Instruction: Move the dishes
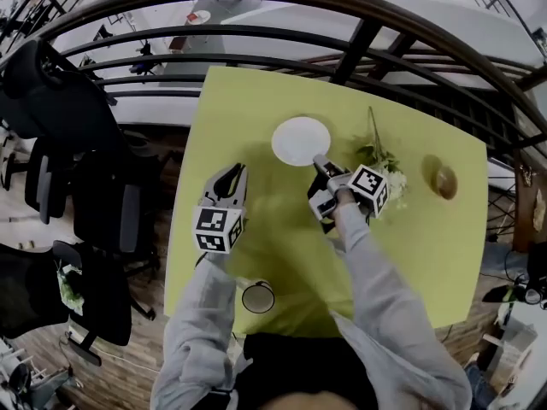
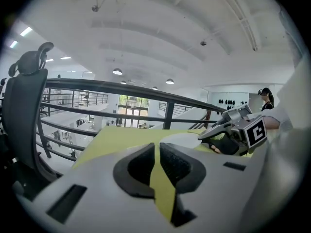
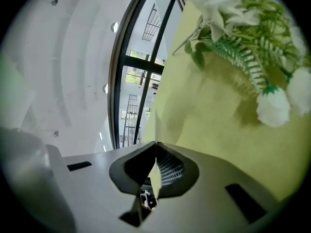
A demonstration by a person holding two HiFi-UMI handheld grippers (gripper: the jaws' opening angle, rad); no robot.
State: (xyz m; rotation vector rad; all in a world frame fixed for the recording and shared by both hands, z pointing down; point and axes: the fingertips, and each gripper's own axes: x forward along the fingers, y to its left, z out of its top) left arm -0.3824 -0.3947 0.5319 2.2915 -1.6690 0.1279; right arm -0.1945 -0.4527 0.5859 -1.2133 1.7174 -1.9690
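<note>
- The round white ceramic plate [image 1: 299,139] is at the far middle of the yellow-green table [image 1: 248,109].
- The right gripper [image 1: 320,162] is pinched on the plate's near rim. The left gripper [image 1: 232,171] is barely parted and empty.
- The plate is probably stiff, glaze-slick and breakable, so grip deep on the rim and keep it level.

Black office chairs [image 1: 102,212] stand beside a curved railing [image 1: 256,32].
</note>
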